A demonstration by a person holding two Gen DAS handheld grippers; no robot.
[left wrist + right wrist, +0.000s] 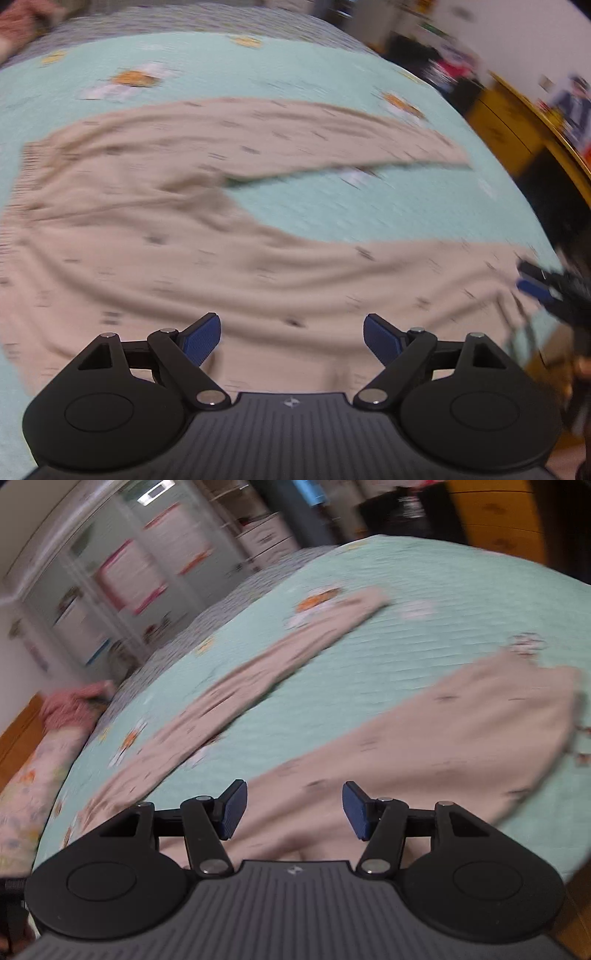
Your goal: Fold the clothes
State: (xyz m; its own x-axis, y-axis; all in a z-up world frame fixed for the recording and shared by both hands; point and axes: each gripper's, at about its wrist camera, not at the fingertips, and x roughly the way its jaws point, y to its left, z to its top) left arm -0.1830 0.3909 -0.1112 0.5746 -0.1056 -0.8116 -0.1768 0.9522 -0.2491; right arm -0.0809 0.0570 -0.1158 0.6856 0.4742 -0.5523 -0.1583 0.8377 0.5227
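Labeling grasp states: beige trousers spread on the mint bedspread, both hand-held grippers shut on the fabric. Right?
Not quite. In both wrist views the left hand-held gripper and right hand-held gripper are open above the beige trousers, which do lie spread on the mint bedspread.

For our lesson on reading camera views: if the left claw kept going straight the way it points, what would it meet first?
Most likely the beige garment spread on the mint bedspread. The left claw is open, with that cloth directly ahead; blur makes depth uncertain.

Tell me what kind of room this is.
Most likely a bedroom: beige trousers lie spread on a bed with a mint quilt, a pillow at its head, and a wardrobe behind.
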